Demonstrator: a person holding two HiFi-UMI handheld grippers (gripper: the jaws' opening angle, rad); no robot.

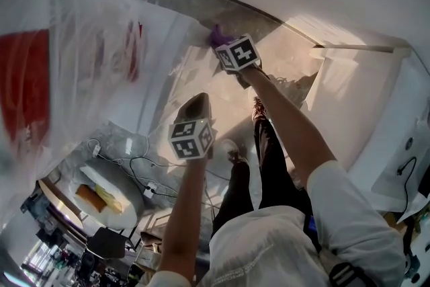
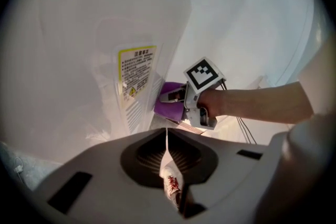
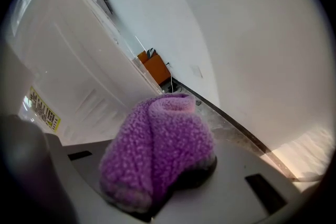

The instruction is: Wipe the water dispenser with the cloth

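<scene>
**Finding.** The dispenser (image 1: 74,44) is seen wrapped in clear film (image 1: 161,37). The cloth (image 1: 216,33), purple and folded to a wad, is pinched in the jaws of the right gripper (image 1: 222,44). In the right gripper view the jaws are pressed on it, and most of the wad stands proud of the tips. The cloth is held at the rear edge of the dispenser's side panel, close to the wall (image 3: 252,34). It appears to touch the film there, but contact cannot be confirmed.

The left gripper (image 1: 195,103) is held nearer the person, at the same panel. Its jaws are pressed together on a thin fold of film, as is shown in its own view. A yellow label (image 2: 136,68) is noted on the panel, near the cloth.

**Progress.** Wiping is judged to be in hand at one edge of one panel. No streaks, wet marks or dirt are visible, so the area covered cannot be told. The rest of the panel and the other faces are judged outstanding.
</scene>
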